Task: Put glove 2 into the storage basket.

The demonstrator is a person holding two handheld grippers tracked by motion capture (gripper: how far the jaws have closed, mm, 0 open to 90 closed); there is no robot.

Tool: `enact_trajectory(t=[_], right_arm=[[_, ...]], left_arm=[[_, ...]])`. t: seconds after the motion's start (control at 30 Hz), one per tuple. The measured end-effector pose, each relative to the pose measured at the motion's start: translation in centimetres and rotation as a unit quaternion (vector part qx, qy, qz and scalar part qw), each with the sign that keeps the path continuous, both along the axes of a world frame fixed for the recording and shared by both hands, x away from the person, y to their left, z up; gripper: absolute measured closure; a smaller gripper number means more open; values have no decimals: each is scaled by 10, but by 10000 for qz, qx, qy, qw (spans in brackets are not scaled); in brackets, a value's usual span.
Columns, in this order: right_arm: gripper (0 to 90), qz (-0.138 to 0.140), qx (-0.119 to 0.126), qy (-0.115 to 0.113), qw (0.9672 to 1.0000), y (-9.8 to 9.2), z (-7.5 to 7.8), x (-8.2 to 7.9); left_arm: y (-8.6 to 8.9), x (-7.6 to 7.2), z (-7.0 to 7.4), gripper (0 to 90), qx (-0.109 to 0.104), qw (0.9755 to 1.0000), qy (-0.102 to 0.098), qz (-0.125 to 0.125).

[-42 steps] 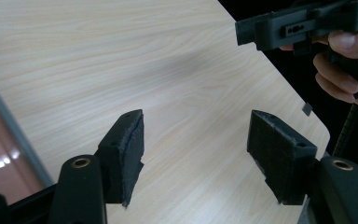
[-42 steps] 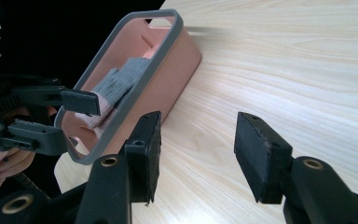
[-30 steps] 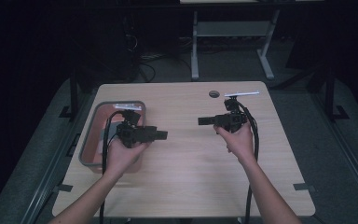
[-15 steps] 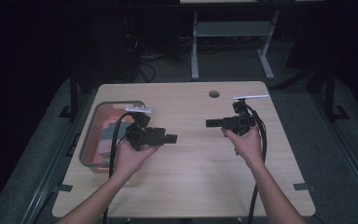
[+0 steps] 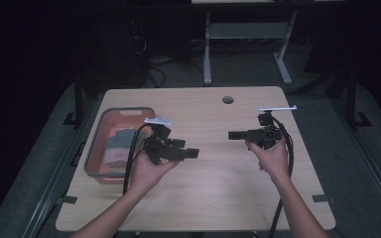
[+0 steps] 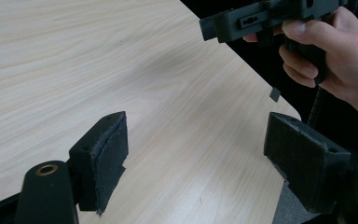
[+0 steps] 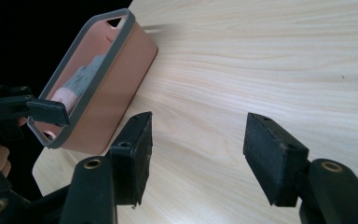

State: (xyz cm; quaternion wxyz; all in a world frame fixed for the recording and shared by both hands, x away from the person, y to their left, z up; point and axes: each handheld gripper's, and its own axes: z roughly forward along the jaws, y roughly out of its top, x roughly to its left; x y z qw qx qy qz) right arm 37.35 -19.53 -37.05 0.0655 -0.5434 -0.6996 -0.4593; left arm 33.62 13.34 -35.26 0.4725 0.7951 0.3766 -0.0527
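A person sits at a pale wooden table (image 5: 213, 193), holding a black two-jaw gripper in each hand above its middle, tips facing each other and well apart. The left gripper (image 5: 191, 153) has its jaws spread wide with nothing between them; they have just been opening. The right gripper (image 5: 234, 135) is the same, jaws apart, empty, just opened further. Near the left hand (image 5: 146, 171), a pink basket (image 5: 97, 168) with a grey rim sits at the table's left edge, holding folded grey and pink cloth (image 5: 118, 146).
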Motion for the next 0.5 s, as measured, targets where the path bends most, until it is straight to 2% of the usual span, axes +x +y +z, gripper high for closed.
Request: enact_trajectory(t=[0.5], right_arm=[[392,-166,-16,172,9997,-22,-17,-9]], left_arm=[[-11,-11,-9,197,21,9999,-52,-148]])
